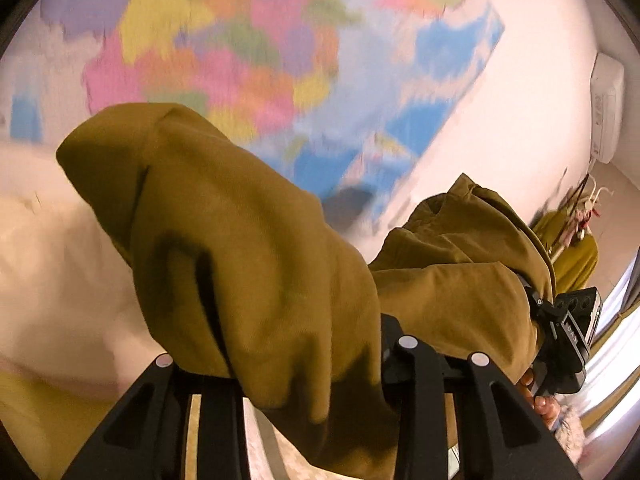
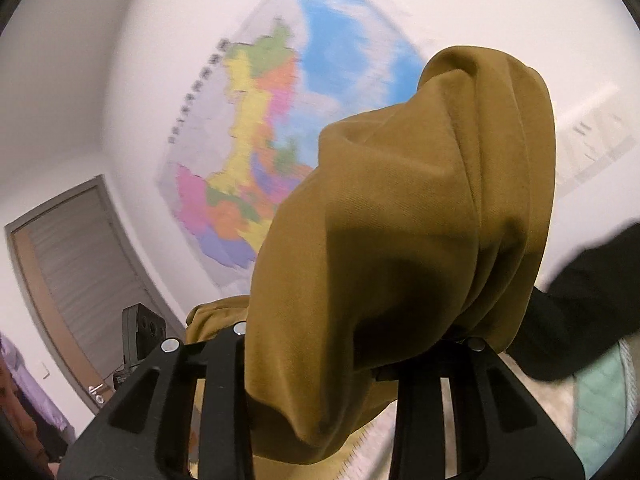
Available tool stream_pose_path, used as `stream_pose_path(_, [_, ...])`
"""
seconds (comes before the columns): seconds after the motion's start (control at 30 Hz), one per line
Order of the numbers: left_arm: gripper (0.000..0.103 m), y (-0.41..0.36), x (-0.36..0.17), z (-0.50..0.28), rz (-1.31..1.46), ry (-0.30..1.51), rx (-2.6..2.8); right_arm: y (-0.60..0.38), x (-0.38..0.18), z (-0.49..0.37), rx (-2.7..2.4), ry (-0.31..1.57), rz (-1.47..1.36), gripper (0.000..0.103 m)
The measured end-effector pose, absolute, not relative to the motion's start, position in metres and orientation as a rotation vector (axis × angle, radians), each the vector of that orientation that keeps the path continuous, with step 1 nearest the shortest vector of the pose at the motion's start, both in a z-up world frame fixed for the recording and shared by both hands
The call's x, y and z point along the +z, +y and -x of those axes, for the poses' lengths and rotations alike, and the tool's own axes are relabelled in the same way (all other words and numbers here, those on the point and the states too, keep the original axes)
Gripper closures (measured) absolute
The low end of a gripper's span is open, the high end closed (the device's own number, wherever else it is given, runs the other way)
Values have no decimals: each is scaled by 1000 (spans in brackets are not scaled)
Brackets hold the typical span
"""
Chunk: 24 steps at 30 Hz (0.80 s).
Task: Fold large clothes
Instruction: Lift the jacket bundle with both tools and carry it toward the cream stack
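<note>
An olive-brown garment [image 1: 248, 248] is bunched over my left gripper [image 1: 320, 376] and hides its fingertips; the jaws are shut on the cloth. The cloth runs right to the other gripper's body [image 1: 568, 332], held by a hand. In the right wrist view the same garment [image 2: 400, 220] is draped over my right gripper [image 2: 320, 360], which is shut on it. Both grippers are raised and point up at the wall, holding the garment in the air.
A colourful wall map [image 1: 248, 48] hangs on the white wall and also shows in the right wrist view [image 2: 260, 132]. A grey door [image 2: 76, 260] is at the lower left. A dark blurred sleeve [image 2: 580, 304] is at the right. An air conditioner [image 1: 608, 104] is mounted at the right.
</note>
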<state>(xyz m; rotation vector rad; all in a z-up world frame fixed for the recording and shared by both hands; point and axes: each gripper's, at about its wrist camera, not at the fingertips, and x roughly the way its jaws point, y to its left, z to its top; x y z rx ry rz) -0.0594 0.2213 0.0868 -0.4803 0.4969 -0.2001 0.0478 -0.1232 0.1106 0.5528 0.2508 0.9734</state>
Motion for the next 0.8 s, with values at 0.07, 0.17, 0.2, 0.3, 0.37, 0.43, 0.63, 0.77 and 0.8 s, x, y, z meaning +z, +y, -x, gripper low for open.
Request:
stream_pose_path(0.07, [71,240,106,64,466,446,-170,-101,124,-56,1021,233,-551,72])
stream_pose_path(0.17, [71,280,127,74,479,383,-111,-53,141,-73,1091,223,-542,72])
stream_pose_path(0.2, [71,299,132,77,490,363,-81,-37,144,-80,1107,225,-541,72])
stream_pose_path(0.3, [71,346,139,82,531,330,-11,18,145,-99,1165,251,-544,72])
stream_pose_path(0.37, [71,374,138,83,551,316,46,60,139,-114,1205,286,-547,72])
stream_pose_path(0.43, [71,406,134,82,571,307,110,96,133,-124,1235,323,-553,72])
stream_pose_path(0.63, [71,485,130,76,585,301,235,170,118,-133,1305,341,-568,73])
stream_pose_path(0.77, [71,524,124,79,589,249,251,197,90,-123,1352,359,-495,73])
stream_pose_path(0.8, [71,532,115,87,593,223,253,206,74,-120,1354,411,-479,73])
